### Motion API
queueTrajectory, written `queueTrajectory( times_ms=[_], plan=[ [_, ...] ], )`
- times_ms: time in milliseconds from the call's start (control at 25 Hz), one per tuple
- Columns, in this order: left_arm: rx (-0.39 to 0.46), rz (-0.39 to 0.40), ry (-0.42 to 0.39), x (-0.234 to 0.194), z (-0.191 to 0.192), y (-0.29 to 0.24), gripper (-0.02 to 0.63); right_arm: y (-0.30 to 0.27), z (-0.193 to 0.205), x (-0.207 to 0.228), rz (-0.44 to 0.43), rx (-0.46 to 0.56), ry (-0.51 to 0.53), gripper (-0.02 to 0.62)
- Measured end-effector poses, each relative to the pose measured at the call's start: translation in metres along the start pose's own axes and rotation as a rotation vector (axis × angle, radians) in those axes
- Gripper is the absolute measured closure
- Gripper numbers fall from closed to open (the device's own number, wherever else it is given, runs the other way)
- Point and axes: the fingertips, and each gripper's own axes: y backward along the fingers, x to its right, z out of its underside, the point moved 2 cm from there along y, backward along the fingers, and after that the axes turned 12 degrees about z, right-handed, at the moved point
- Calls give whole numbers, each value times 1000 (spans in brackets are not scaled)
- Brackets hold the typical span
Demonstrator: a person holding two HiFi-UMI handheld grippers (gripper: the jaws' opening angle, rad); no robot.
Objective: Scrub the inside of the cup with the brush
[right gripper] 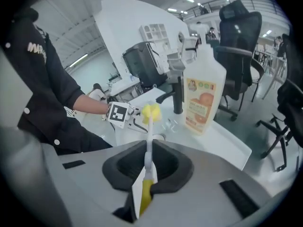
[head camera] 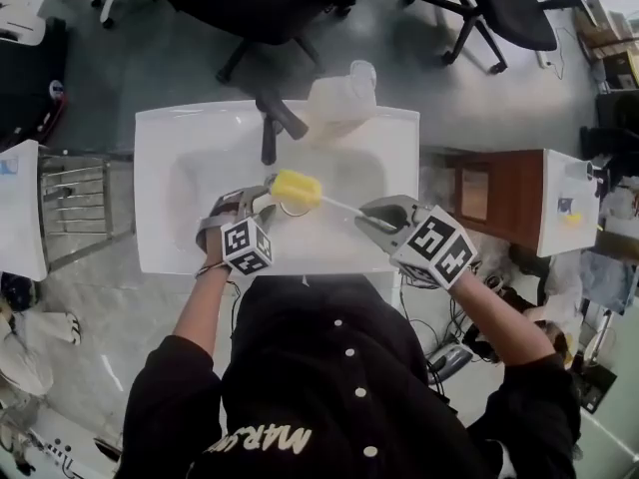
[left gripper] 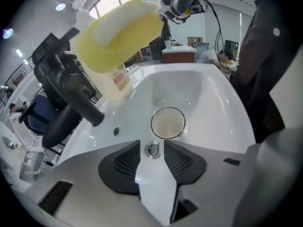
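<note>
- My left tongs [left gripper: 152, 143] stand spread with nothing between them. Only their view shows the cup [left gripper: 167, 123] clearly, upright in the sink [left gripper: 213, 93] basin just beyond the tips.
- In the head view, the yellow sponge of the brush [head camera: 297, 189] covers most of the cup.
- My right tongs [right gripper: 148, 148] pinch the brush handle.

The cup [left gripper: 167, 123] stands in the sink [head camera: 160, 188], toward the front. Above it hangs the brush [head camera: 296, 189], its handle running right into the right gripper [head camera: 371, 220]. The left gripper [head camera: 262, 208] sits just left. Behind them is the tap [head camera: 272, 128], with the bottle [head camera: 339, 96] to its right on the back rim.
</note>
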Motion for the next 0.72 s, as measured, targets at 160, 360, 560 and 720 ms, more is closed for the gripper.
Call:
queueTrajectory(
  times_ms=[160,360,560,720],
  plan=[
    [158,-128,98,-13,-19,66,551,30,-42,-20,52,239,58,549],
    [399,-259,152,-19,-61,141,579,86,-93,-42,80,582,115,549],
    [647,-364,258,-34,-100,218,581,145,-139,-44,142,883,5,549],
    [821,-447,327,-55,-119,276,581,175,-161,-18,257,1018,9,549]
  ],
)
